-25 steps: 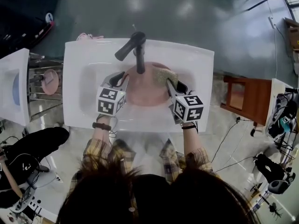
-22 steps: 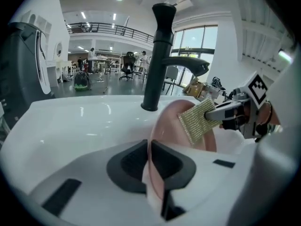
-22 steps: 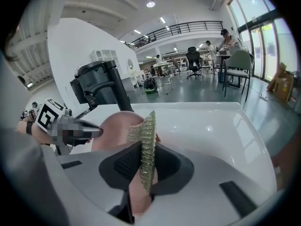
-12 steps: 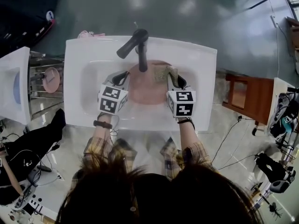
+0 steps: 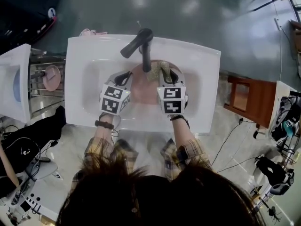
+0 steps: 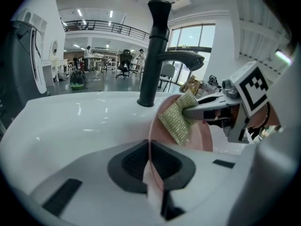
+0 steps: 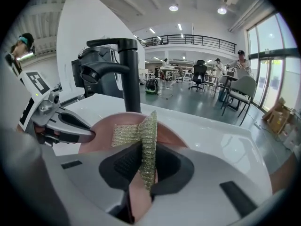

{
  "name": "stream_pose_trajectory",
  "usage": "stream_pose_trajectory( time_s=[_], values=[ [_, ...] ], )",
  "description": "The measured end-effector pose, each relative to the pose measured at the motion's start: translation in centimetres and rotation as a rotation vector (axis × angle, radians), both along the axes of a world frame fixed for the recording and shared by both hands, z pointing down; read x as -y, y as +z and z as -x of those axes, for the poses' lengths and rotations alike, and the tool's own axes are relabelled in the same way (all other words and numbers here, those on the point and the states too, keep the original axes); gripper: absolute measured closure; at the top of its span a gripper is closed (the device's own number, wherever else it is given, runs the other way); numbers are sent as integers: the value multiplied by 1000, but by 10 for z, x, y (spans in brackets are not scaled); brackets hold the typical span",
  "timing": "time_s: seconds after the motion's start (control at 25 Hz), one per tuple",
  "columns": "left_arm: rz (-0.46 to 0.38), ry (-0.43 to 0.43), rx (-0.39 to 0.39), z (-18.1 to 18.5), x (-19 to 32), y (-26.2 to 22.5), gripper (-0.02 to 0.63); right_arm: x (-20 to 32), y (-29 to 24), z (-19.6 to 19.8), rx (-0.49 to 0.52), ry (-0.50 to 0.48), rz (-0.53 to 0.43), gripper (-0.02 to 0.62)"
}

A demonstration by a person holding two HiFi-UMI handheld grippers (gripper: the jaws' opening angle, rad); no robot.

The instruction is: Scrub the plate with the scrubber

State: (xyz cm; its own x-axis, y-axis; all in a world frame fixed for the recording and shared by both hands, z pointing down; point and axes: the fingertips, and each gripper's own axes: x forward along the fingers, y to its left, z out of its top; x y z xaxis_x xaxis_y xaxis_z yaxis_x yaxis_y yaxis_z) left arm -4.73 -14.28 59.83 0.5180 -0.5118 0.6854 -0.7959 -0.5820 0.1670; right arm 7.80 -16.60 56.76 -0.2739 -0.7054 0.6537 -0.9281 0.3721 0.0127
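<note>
At the sink [image 5: 77, 79]: I work a tool in each hand, just below the black tap [image 5: 140, 44].
Left tool [image 5: 123, 78]: its jaws have just been closing and pinch the rim of the pink plate [image 5: 141, 92].
Right tool [image 5: 165, 72]: clamped tight on the gold mesh scrubber [image 7: 143, 135].
Plate: tilted up in the basin, with the scrubber lying against its face.

I see bright, even light from ceiling lamps [image 7: 174, 7] and tall windows [image 6: 190, 36], soft glare patches on the grey floor [image 5: 188, 6] and white sink [image 5: 84, 60], strong fisheye bending with black corners in both gripper views, and nearby jaws slightly blurred.
</note>
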Motion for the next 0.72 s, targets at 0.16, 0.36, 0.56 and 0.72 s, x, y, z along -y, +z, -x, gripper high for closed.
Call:
stream_pose_trajectory(
  time_s=[0.16, 0.36, 0.56, 0.72],
  values=[
    [5, -3, -1, 1, 0, 0, 581, 2, 3, 23, -42, -69, -14, 520],
    [5, -8, 2, 1, 1, 2, 581, -5, 8, 41, -78, -140, -6, 520],
    [15, -4, 8, 3, 0, 3, 581, -12, 15, 46, -113, -167, 10, 520],
    [18, -9, 8, 3, -1, 5, 581, -21, 22, 46, -103, -169, 48, 520]
  ],
)
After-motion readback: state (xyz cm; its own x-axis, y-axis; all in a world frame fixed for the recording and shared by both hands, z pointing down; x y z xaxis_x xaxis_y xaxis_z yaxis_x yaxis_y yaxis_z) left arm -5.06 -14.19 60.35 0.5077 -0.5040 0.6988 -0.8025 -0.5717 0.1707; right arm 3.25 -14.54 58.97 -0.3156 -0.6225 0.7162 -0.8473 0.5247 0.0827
